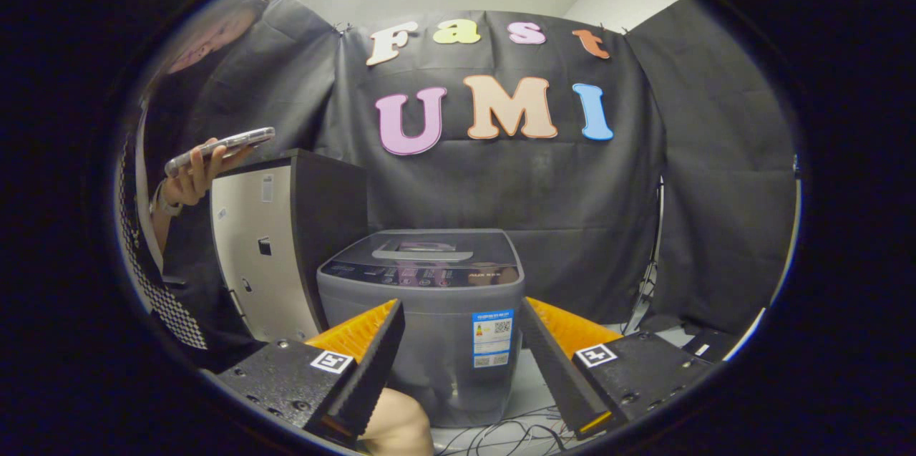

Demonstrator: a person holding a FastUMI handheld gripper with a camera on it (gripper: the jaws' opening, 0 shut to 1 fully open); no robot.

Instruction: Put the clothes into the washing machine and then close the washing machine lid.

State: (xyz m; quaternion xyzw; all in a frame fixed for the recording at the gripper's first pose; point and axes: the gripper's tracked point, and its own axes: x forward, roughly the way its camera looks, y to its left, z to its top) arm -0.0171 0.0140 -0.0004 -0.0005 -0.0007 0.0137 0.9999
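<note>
The washing machine [422, 327] is a small grey top-loading unit standing upright on the floor, just ahead of the fingers and framed in the gap between them. Its lid [426, 250] is dark, lies flat and closed on top, and carries a recessed handle. A dark control strip runs along the front edge of the top. A blue-and-white label is fixed to the front wall.

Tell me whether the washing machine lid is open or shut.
Shut. The lid lies flat on top of the washing machine, which stands ahead of the open, empty gripper.
</note>
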